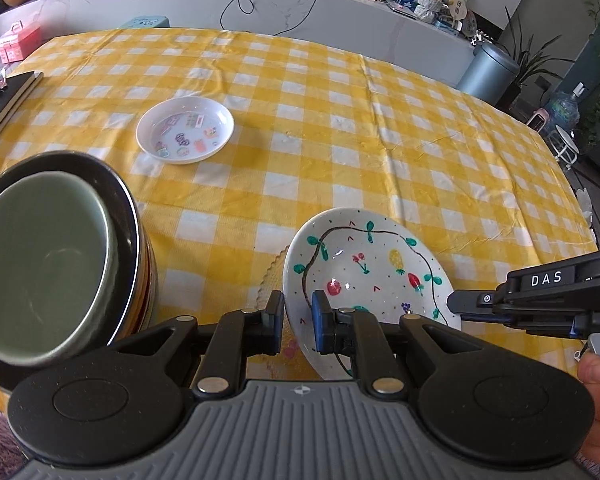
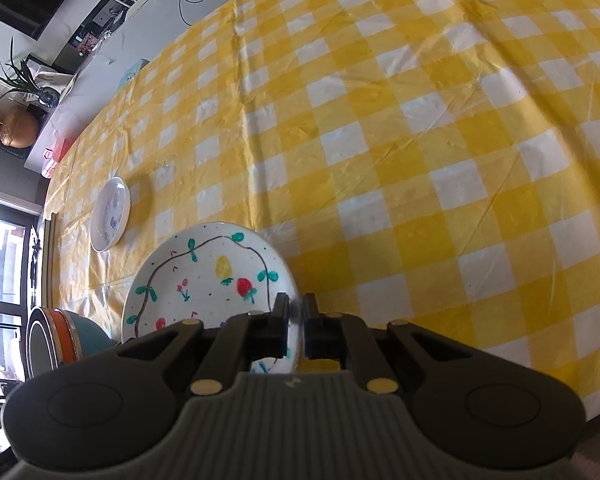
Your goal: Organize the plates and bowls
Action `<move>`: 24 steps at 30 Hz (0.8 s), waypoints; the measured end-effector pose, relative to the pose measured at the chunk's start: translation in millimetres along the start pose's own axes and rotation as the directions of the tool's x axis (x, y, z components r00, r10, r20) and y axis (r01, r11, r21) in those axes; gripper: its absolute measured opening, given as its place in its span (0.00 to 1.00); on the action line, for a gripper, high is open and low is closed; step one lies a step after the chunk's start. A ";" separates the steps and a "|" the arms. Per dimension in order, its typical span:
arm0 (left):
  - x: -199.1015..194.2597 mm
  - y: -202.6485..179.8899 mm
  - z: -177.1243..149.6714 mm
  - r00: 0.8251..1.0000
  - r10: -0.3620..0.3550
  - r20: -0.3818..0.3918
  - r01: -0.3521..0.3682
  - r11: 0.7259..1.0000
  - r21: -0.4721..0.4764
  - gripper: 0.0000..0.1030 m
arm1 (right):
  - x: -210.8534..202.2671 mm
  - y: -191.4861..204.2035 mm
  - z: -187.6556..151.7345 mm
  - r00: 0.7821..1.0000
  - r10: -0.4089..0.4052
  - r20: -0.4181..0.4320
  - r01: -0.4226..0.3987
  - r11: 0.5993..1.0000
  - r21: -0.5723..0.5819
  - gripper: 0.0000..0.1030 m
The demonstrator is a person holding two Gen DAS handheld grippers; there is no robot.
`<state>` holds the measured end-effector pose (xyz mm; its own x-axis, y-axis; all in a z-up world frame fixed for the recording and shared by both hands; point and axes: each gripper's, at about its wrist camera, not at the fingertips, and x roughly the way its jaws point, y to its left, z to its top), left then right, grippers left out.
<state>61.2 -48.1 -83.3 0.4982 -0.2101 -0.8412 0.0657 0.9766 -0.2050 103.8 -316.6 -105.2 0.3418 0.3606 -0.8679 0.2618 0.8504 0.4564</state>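
Note:
A white painted plate with fruit and a vine pattern (image 1: 364,276) (image 2: 204,280) is held tilted above the yellow checked tablecloth. My left gripper (image 1: 298,312) straddles its near left rim, one finger on each side with a gap. My right gripper (image 2: 296,312) is shut on the plate's right rim; it also shows in the left wrist view (image 1: 456,304). A stack of bowls and plates with a green bowl on top (image 1: 44,264) (image 2: 64,336) stands at the left. A small white sticker plate (image 1: 185,130) (image 2: 111,214) lies farther back.
A dark notebook (image 1: 4,100) lies at the table's far left edge. A pink box (image 1: 18,42) and a white counter with a cable (image 1: 260,4) stand behind the table. A grey bin (image 1: 488,72) is at the back right.

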 end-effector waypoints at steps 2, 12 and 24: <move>-0.2 0.5 -2.4 1.000 0.008 0.005 -0.008 1.000 -0.002 0.16 | 1.2 3.5 -1.4 1.000 -0.009 -0.001 0.009 1.000 -0.021 0.05; 3.2 8.1 -11.3 1.000 0.023 0.003 -0.023 1.000 -0.018 0.16 | 6.7 15.9 -6.8 0.999 -0.040 0.002 0.040 0.994 -0.099 0.05; 9.6 4.9 -19.8 0.998 0.070 -0.011 -0.069 0.997 0.027 0.13 | 8.6 25.5 -10.1 0.997 -0.068 0.021 0.070 0.988 -0.141 0.05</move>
<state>49.1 -46.3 -102.3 0.4923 -0.1421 -0.8587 0.0544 0.9897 -0.1326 104.3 -287.9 -103.0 0.3422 0.2940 -0.8924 0.1556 0.9190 0.3624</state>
